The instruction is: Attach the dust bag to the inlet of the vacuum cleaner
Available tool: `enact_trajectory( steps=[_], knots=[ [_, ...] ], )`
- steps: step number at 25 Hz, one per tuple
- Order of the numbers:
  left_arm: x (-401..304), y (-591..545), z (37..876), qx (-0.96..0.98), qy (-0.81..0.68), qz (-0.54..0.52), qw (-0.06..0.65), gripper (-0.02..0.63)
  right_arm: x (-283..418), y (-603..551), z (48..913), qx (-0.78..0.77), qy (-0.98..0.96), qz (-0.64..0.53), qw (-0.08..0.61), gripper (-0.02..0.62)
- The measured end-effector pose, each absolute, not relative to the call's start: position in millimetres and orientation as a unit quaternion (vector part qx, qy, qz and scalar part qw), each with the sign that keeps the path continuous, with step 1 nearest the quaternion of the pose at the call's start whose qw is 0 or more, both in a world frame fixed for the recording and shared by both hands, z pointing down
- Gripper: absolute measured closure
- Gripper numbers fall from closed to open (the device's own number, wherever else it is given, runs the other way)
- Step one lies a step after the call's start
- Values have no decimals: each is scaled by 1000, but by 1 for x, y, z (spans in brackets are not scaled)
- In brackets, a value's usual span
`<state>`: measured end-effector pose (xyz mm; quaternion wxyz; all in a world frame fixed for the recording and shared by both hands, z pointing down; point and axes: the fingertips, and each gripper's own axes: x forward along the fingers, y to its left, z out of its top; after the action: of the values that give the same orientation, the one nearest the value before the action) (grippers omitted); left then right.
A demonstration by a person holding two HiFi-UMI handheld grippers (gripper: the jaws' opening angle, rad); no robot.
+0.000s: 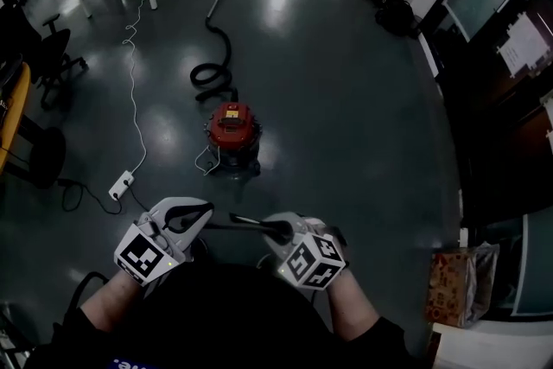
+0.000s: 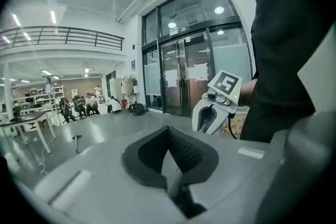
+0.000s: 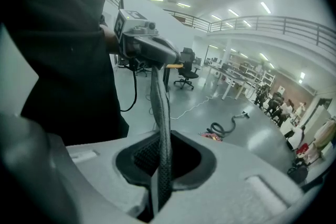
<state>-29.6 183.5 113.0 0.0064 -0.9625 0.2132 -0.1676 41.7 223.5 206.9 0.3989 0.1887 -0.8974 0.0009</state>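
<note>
Head view: left gripper (image 1: 203, 219) and right gripper (image 1: 281, 232) pinch dark strip (image 1: 249, 225).

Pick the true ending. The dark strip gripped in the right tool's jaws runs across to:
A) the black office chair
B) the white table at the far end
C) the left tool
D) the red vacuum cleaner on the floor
C: in the right gripper view the dark strip rises from between the jaws of the right tool straight up to the left tool, and the head view shows it spanning the two.
</note>
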Motion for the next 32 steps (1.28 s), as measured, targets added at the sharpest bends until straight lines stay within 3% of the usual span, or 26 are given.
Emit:
enact_trajectory(
  steps=[16,25,32],
  knots=[
    [-30,172,143,-921,337,-194,-24,604,73,212,233,128,-913,0,387,568],
    [-86,75,174,-924,352,-139,-61,604,33,162,252,140,-899,22,414,568],
    [-169,-45,235,-900,403,-135,-98,604,-8,98,272,178,-885,55,427,568]
  ],
)
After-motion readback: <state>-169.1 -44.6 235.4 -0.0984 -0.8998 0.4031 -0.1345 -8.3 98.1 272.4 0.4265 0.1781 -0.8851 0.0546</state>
